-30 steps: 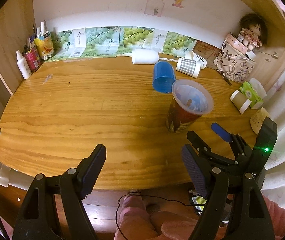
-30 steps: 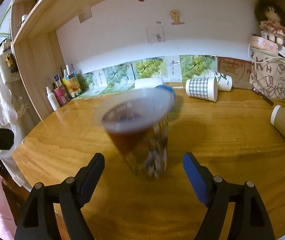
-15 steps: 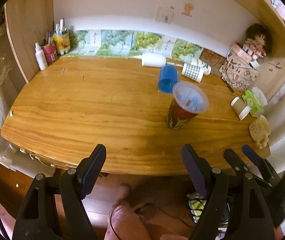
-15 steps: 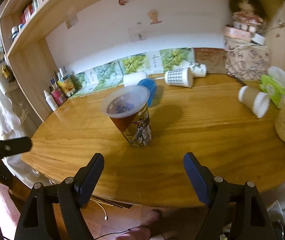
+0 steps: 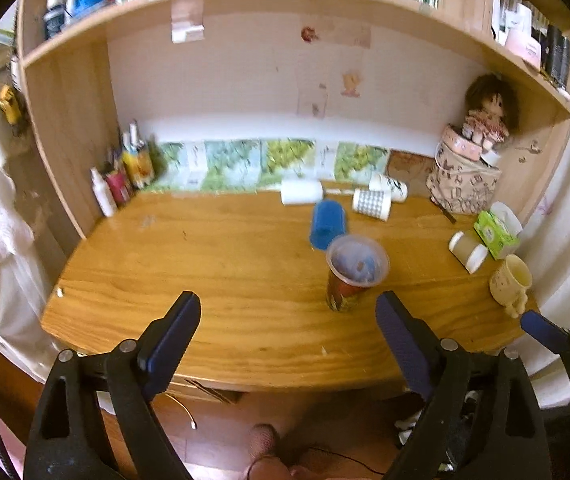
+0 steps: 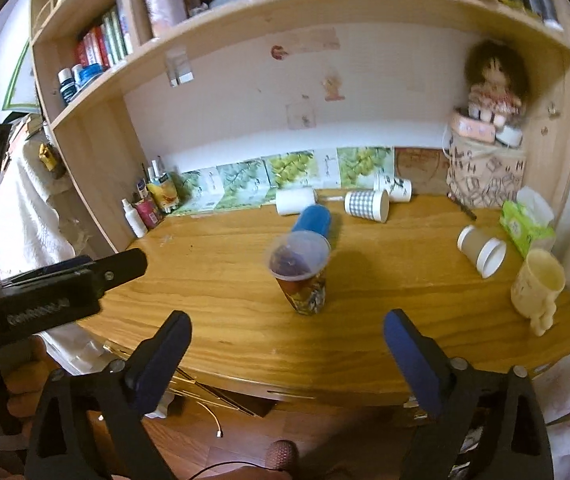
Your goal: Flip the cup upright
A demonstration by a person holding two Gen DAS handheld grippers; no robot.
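Note:
A clear plastic cup with a red and brown printed sleeve [image 5: 351, 276] stands upright on the wooden desk [image 5: 213, 264], mouth up; it also shows in the right wrist view [image 6: 303, 276]. My left gripper [image 5: 289, 332] is open and empty, back at the desk's front edge. My right gripper [image 6: 287, 344] is open and empty, also back off the front edge, with the cup well ahead of it. The right gripper's blue tip [image 5: 545, 330] shows at the right of the left wrist view.
A blue cup [image 6: 313, 220] lies on its side behind the upright cup. White, checked and patterned cups [image 6: 367, 205] lie near the back wall. A brown paper cup [image 6: 481, 251], a cream mug [image 6: 537, 286] and a green tissue pack [image 6: 525, 224] sit at the right. Bottles [image 6: 153, 200] stand at back left.
Both grippers have pulled back and up from the desk, away from the upright cup. The cup stands where it was, free of the right gripper.

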